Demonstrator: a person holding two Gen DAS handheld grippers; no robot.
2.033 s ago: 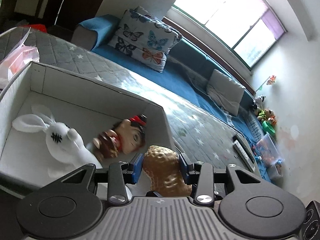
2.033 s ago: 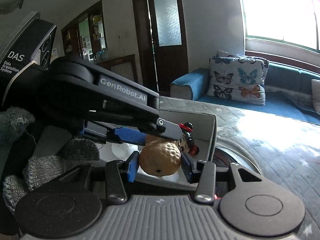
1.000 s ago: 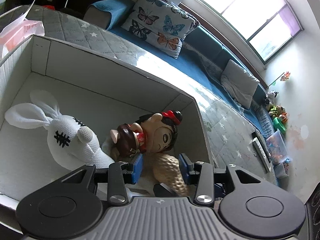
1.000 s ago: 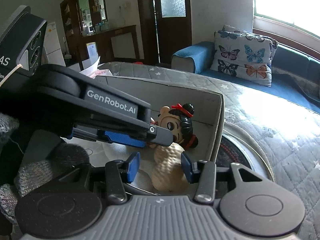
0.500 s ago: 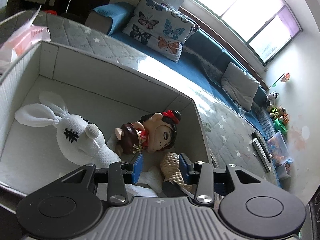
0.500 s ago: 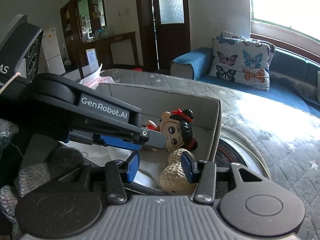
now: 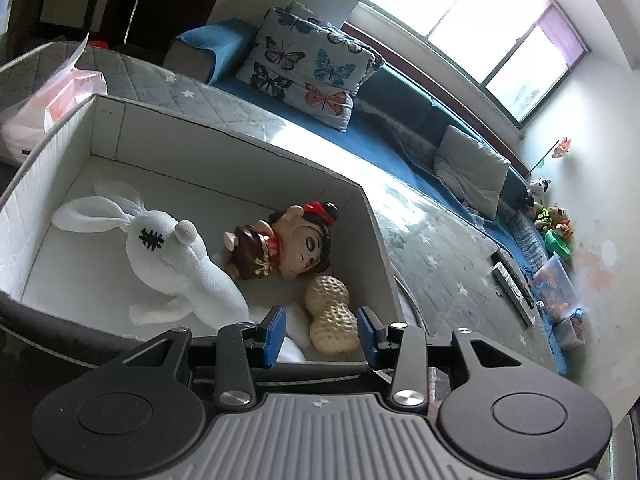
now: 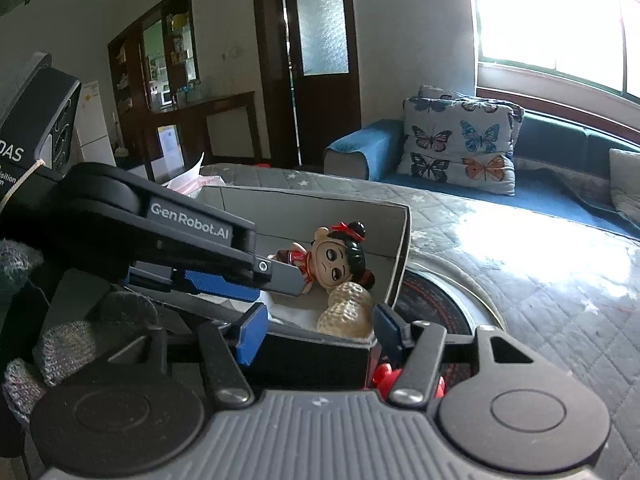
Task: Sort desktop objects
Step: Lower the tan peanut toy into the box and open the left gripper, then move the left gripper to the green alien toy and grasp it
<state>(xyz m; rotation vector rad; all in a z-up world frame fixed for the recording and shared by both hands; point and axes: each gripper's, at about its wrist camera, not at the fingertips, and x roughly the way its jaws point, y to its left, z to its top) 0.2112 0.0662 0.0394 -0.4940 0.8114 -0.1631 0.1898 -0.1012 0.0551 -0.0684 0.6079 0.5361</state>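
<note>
**Resting in the box: peanut toy lying free of both grippers**

Lying inside the white cardboard box [image 7: 248, 148], the peanut toy [image 7: 332, 314] is sitting in the near right corner, touching the doll [image 7: 296, 244] with the red bow. A white plush rabbit [image 7: 176, 268] is stretching along the box's left part. The left gripper [image 7: 320, 334] is hovering over the near wall, its 2 blue-padded fingers spread apart and holding nothing. The right gripper [image 8: 316, 330] is also gaping wide and empty, with the peanut toy showing between its pads beyond the box wall.

tan peanut toy [image 7: 331, 312] probably flat in box [image 7: 224, 148]
</note>
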